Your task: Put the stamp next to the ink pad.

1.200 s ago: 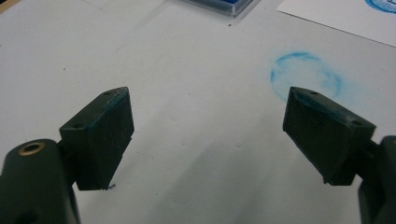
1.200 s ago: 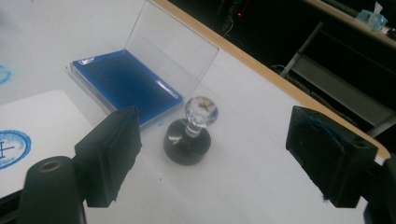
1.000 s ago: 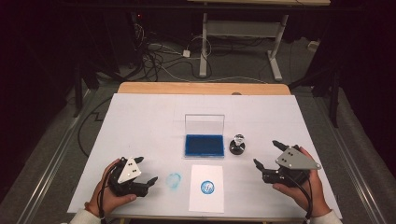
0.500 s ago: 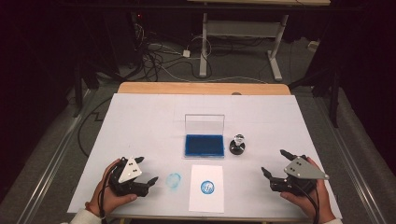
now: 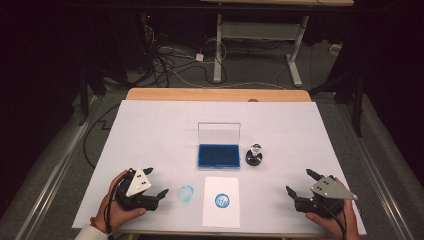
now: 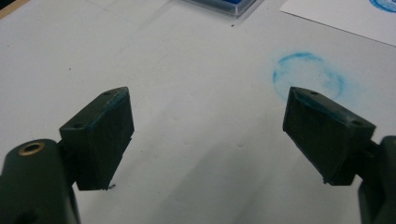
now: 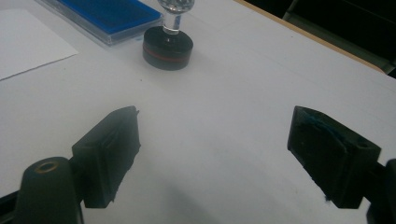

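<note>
1. Far left, the left hand (image 5: 116, 209) sits at the near edge of the white table (image 5: 150, 130), and the left gripper (image 5: 157, 181) it holds points right, jaws spread wide with nothing between them.
2. In the left gripper view both black jaws stand well apart over bare table, with faint blue smears along their inner edges.
3. Just right of that gripper there is a faint blue ring (image 5: 186, 193) stamped straight onto the table surface; in the left gripper view it lies just beyond the right-hand jaw.
4. Next, a white sheet of paper (image 5: 221, 215) lies flat near the front edge, with a round blue stamp mark (image 5: 222, 201) printed near its middle.
5. Behind the paper sits the blue ink pad (image 5: 218, 155) in its clear case, with the see-through lid (image 5: 219, 134) standing upright at the back.
6. Just beside the pad on its right stands the stamp (image 5: 254, 156): a black round base with a clear knob on top, upright, close to the case but whether they touch I cannot tell.
7. In the right gripper view the stamp shows a thin red band around its base, well ahead of the jaws.
8. Far right, the right hand (image 5: 334, 220) holds the right gripper (image 5: 301, 182) at the near edge, aimed up and left, jaws spread and empty, well apart from the stamp.
</note>
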Demonstrator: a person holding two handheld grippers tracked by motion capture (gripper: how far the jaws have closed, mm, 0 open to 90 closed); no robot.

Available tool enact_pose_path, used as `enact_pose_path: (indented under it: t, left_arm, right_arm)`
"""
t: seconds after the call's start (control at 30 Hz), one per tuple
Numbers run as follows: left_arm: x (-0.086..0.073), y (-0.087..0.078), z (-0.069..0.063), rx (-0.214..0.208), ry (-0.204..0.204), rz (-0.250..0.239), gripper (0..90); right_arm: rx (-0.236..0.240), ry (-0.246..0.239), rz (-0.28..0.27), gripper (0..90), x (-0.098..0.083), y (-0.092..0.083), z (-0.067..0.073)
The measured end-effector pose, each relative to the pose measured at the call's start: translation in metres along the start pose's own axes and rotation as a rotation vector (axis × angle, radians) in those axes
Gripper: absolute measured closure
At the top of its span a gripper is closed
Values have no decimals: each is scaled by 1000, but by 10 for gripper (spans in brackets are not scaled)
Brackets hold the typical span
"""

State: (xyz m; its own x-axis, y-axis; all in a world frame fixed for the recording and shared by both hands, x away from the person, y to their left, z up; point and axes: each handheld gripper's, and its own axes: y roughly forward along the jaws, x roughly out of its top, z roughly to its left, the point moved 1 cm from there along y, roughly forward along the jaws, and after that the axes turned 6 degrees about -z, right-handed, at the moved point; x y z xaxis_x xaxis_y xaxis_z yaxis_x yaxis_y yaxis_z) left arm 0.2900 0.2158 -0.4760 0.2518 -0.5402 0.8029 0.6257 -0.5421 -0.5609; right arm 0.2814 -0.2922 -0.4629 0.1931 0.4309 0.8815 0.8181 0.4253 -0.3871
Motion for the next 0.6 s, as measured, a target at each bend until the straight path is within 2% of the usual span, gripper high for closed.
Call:
enact_pose_path:
  t: [0.17,0.3,0.6]
  left_arm:
    - [0,-1,0,6,5,-15,162]
    - [-1,-1,1,-1,-9,-8,162]
    - [0,0,0,-2,-7,-4,162]
  right_arm:
    - [0,-19,-4,171,2,-1,3]
    - [2,-23,-5,171,3,1,3]
    - [4,-19,0,169,2,1,3]
